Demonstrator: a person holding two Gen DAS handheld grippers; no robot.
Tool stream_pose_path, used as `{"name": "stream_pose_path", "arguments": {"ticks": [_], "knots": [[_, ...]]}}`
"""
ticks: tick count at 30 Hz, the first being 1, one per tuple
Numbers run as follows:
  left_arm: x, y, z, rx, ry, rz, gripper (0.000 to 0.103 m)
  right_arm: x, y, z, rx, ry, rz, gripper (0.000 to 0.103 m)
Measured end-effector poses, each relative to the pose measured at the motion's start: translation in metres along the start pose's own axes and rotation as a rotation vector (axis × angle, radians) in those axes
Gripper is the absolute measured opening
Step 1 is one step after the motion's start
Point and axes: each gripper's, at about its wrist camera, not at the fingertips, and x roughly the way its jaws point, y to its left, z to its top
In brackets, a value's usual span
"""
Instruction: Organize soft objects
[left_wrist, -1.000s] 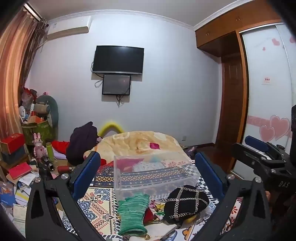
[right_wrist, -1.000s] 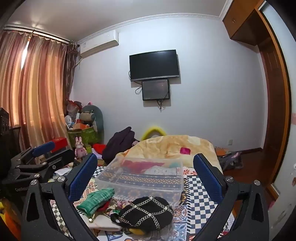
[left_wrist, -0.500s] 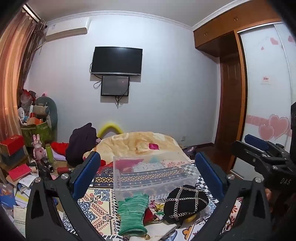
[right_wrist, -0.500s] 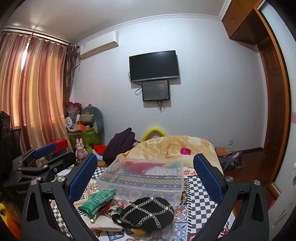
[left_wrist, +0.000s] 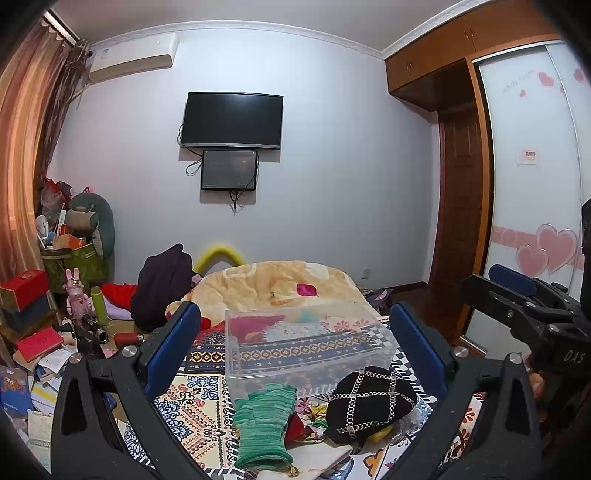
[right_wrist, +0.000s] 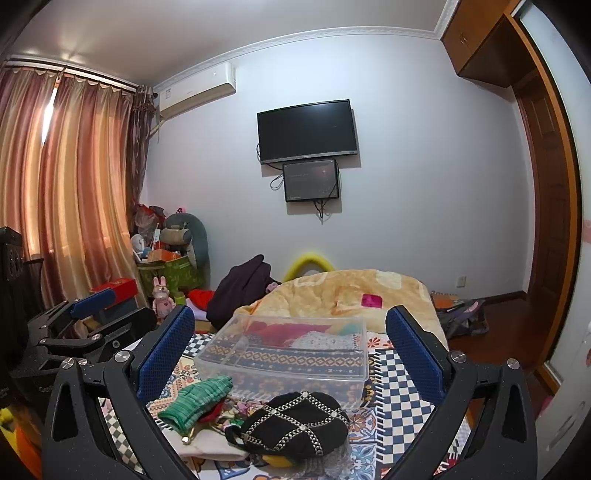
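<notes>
The box (left_wrist: 310, 343) is clear, glossy plastic, smooth enough to show the patterned cloth (left_wrist: 192, 402) through its walls. The green glove (left_wrist: 264, 424) is a ribbed knit, matt. The black hat (right_wrist: 295, 424) looks soft and matt, crossed with shiny metal chain. The blanket (right_wrist: 351, 295) is fleecy. Both grippers (left_wrist: 295, 347) (right_wrist: 290, 345) are matt, speckled black plastic with bright metal screws and rough blue pads (right_wrist: 166, 350). The wardrobe (left_wrist: 436, 62) is smooth wood.

The patterned bed (left_wrist: 199, 413) carries a clear bin (left_wrist: 306, 347); before the bin lie a green glove (left_wrist: 264, 417) and black hat (left_wrist: 369, 404).
</notes>
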Motion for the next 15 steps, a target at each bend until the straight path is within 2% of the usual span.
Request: {"name": "stream_pose_path", "arguments": {"ticks": [15], "knots": [[0.0009, 0.0021, 0.0010, -0.002, 0.006, -0.009, 0.103, 0.0000, -0.0005, 0.0008, 0.010, 0.002, 0.005, 0.103]]}}
